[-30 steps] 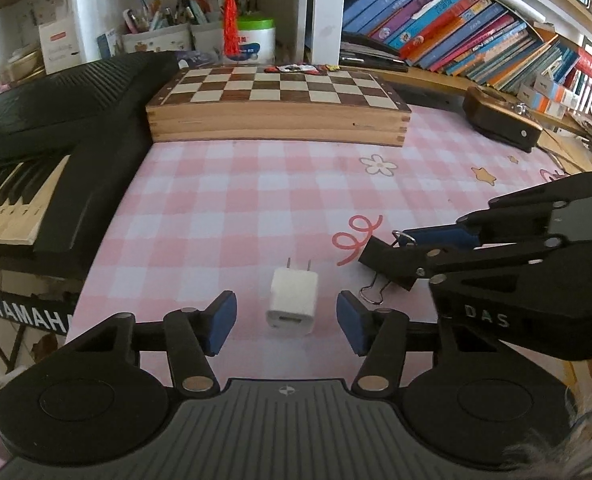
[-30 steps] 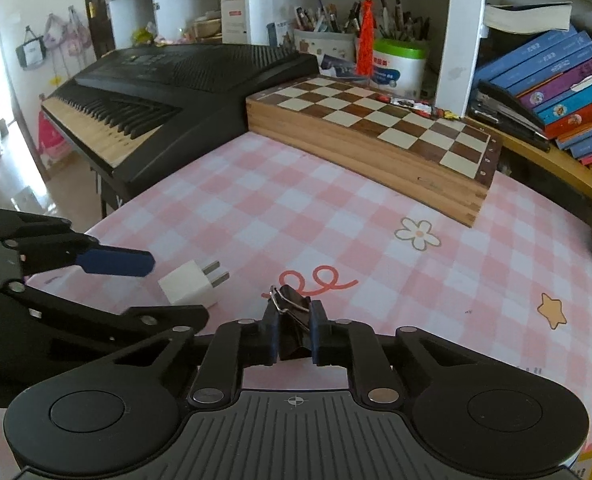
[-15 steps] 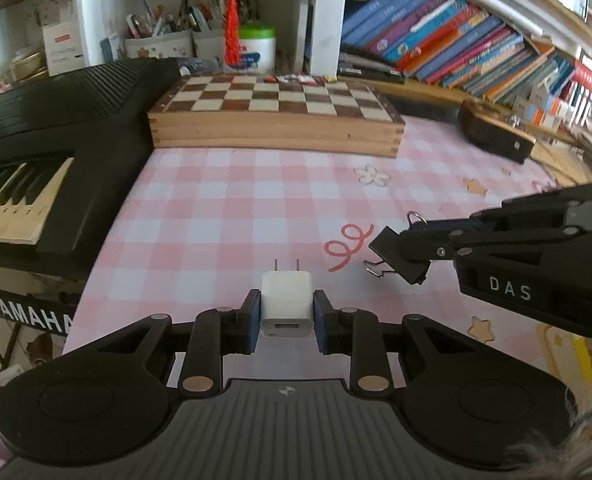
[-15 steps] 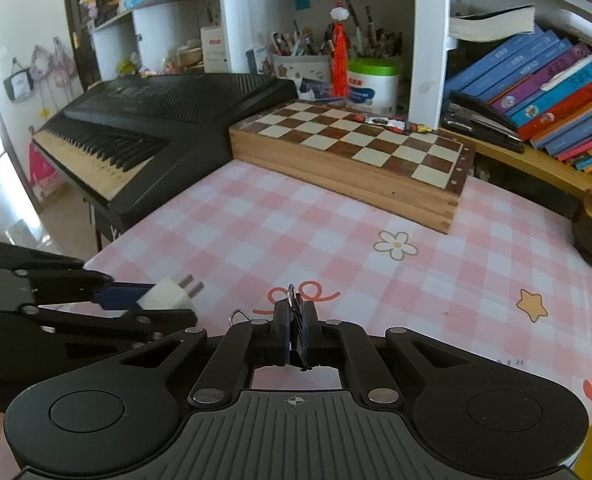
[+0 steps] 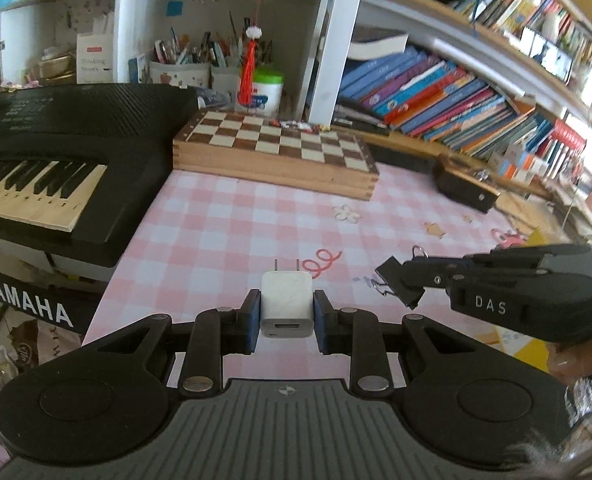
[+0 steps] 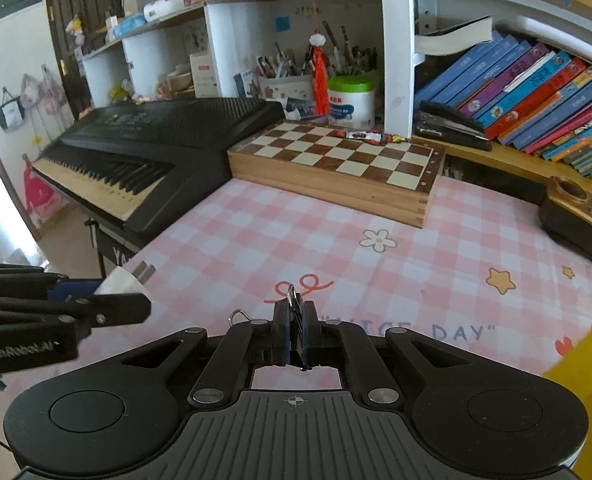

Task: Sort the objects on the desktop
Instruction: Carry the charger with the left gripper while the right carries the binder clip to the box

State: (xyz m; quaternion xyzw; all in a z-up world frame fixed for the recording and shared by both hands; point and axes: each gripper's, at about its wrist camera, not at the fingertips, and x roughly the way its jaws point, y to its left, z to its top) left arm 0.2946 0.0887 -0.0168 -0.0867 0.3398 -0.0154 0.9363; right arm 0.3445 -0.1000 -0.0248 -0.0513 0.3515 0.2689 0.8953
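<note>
Pinching a small white charger (image 5: 286,308) between its blue pads, the left tool (image 5: 286,320) holds it above the pink checked surface (image 5: 224,240). The charger is a rounded white cube with two metal prongs pointing away from the camera and one port in its near face. The right tool (image 6: 295,334) is pressed together on a black binder clip (image 6: 293,312), whose wire loops stick up and out to the side; in the left view the same clip (image 5: 396,280) hangs at the tip of that tool, clear of the cloth.

One second ago the charger lay on the cloth between spread pads, and the clip was pinched low, right at the cloth. The left jaws have just been closing on the charger, and now both things are lifted (the flowers and the red curl printed on the cloth look farther below).

I count one charger, one binder clip and two tools. Behind them stand one wooden chessboard box (image 6: 336,168) and one black keyboard (image 5: 56,152), at the far side.
</note>
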